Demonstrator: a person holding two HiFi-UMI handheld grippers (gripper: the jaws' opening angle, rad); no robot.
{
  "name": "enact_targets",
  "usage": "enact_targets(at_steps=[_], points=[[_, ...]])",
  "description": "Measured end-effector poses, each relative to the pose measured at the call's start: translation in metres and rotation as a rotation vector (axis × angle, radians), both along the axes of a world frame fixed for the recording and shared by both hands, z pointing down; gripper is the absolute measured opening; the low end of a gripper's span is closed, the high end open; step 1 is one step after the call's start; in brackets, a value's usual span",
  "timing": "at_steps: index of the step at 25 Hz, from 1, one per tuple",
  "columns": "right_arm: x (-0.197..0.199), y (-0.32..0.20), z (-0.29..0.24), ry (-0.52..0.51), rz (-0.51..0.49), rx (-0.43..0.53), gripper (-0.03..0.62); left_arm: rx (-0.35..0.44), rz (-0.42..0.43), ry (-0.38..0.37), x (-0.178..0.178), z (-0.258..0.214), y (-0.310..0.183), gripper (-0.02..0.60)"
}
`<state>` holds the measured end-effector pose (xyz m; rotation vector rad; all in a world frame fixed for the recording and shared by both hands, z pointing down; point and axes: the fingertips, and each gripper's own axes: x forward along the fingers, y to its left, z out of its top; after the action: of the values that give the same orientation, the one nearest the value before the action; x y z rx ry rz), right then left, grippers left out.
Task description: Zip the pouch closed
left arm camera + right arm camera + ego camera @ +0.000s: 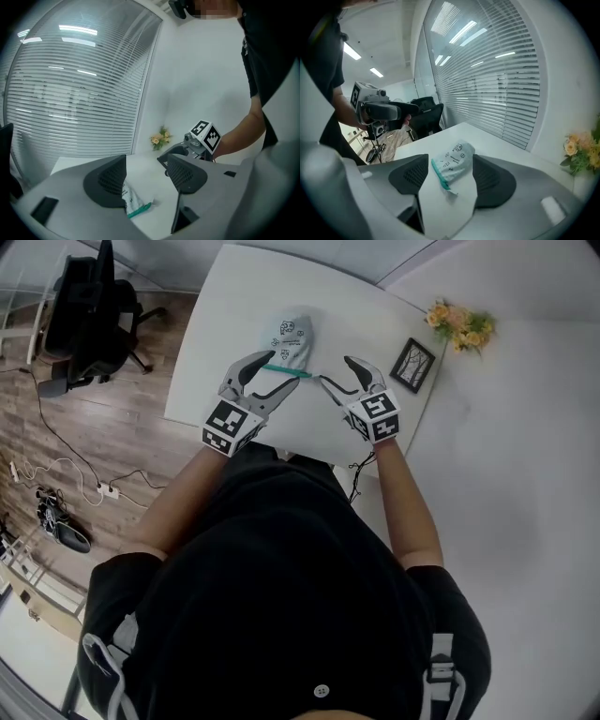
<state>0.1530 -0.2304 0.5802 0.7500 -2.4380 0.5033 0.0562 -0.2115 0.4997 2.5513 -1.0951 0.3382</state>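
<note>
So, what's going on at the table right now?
A person holds a gripper in each hand over a white table. A small pouch with a teal zipper lies flat on it. The left gripper and the right gripper both have their jaws apart and point at the zipper edge from either side. Neither has hold of the pouch, so the zipping has not yet begun.

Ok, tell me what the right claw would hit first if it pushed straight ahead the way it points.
Probably the pouch, teal zipper edge first: it lies on the white table dead ahead, framed by the open jaws of the right claw. Depth is unclear.
</note>
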Motion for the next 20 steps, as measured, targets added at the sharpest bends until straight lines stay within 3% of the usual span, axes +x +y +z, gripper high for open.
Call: enact_targets(at_steps=[12, 20], points=[[0.016, 0.009, 0.09, 0.196, -0.248, -0.052, 0.232, -0.147, -0.092, -0.061, 0.03, 0.087, 0.008, 0.253], [0.001, 0.016, 0.135, 0.3, -0.384, -0.067, 0.19, -0.232, -0.073, -0.105, 0.044, 0.135, 0.015, 0.244]])
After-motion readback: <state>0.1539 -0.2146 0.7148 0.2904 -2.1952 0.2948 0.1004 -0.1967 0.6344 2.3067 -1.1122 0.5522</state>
